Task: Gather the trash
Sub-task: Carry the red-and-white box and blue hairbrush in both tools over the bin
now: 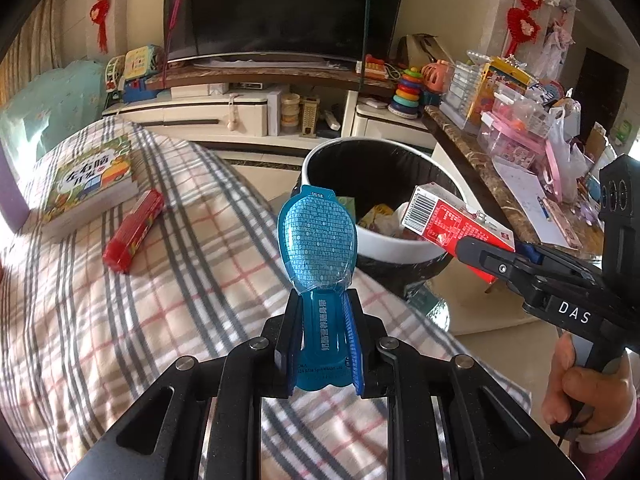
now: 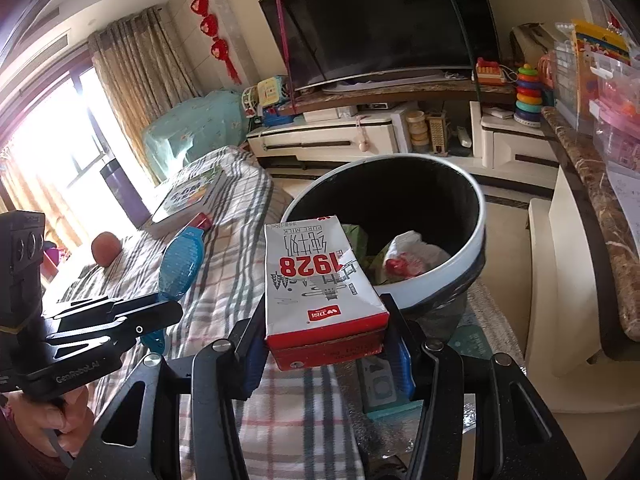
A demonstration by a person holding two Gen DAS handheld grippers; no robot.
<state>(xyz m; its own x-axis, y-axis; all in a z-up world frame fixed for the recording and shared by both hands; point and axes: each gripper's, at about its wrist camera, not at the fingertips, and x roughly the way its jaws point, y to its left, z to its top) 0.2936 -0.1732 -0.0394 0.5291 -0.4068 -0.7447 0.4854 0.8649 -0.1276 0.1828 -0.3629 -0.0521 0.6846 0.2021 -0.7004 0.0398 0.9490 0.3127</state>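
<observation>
Delivery underway: left tool (image 1: 322, 344) pinching blue blister pack (image 1: 318, 236), right tool (image 2: 326, 354) pinching milk carton (image 2: 320, 276), bin (image 2: 478, 232) at twelve o'clock; next, reach over rim and release.

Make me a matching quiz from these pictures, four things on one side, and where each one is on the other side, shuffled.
Things:
1. blue spoon-shaped wrapper
2. milk carton
3. red tube pack
4. white plastic bag

Places:
A. inside the trash bin
B. lying on the plaid blanket beside the book
C. clamped in the right gripper
D. clamped in the left gripper

Pairs: 1-D, 2-C, 3-B, 4-A
</observation>
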